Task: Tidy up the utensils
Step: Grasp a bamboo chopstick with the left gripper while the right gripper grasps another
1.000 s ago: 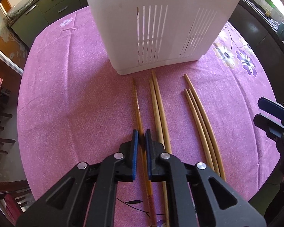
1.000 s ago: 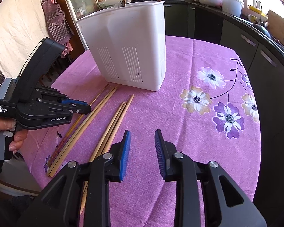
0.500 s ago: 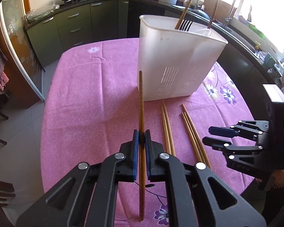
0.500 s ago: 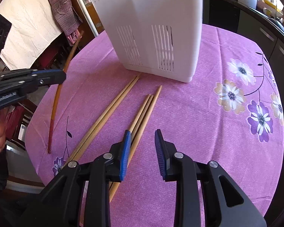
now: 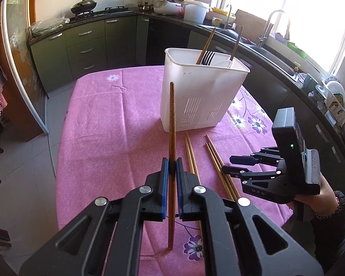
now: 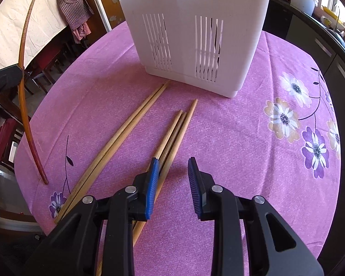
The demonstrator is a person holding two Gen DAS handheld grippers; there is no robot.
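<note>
My left gripper point(image 5: 170, 172) is shut on a dark brown chopstick point(image 5: 171, 124) and holds it upright above the purple tablecloth point(image 5: 108, 138); it also shows in the right wrist view point(image 6: 23, 80) at far left. The white slotted utensil holder point(image 5: 202, 96) stands ahead, with a fork and two sticks inside. My right gripper point(image 6: 173, 174) is open, low over three light wooden chopsticks point(image 6: 172, 133), its left pad point(image 6: 153, 179) beside them. A pair of light chopsticks point(image 6: 126, 128) lies to their left.
The round table's edge point(image 6: 30, 195) curves close on the left and front. Dark kitchen cabinets and counter point(image 5: 87, 41) ring the room, with a sink point(image 5: 273, 53) at right. Chairs point(image 6: 46, 62) stand beyond the table's left side.
My left gripper has raised the dark chopstick from the cloth and tilted it upright. My right gripper has moved forward and down over the three light chopsticks.
</note>
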